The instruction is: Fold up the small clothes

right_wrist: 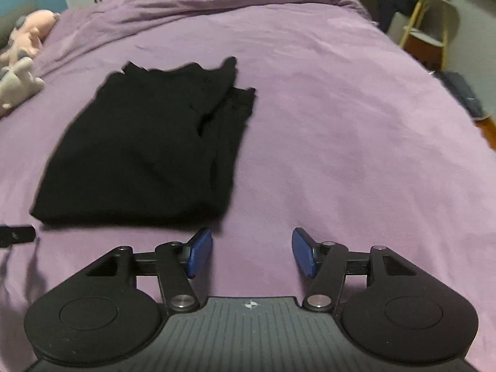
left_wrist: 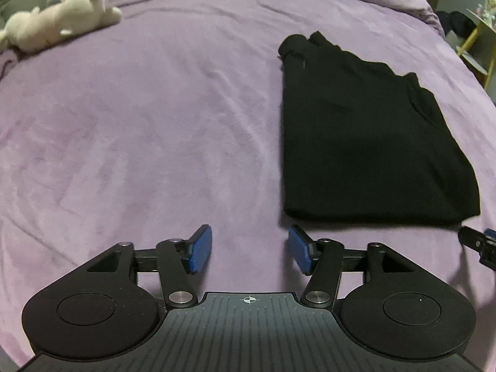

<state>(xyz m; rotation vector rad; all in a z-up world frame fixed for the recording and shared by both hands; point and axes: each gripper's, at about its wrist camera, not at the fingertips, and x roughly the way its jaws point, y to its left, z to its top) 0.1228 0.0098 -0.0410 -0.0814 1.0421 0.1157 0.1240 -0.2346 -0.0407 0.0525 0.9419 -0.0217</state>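
One black garment [left_wrist: 365, 142], folded flat rectangle, on purple bedspread [left_wrist: 155, 124].

- The bed cover [left_wrist: 155, 108] is soft, matt purple cloth with a faint nap.
- The black garment [left_wrist: 365, 142] is matt cloth.
- The plush toys [left_wrist: 62, 18] are fuzzy fabric.
- Each tool, left tool [left_wrist: 249, 249] and right tool [right_wrist: 252, 252], is matt black plastic with smooth blue pads [right_wrist: 201, 252] and shiny metal rivets [left_wrist: 181, 296].
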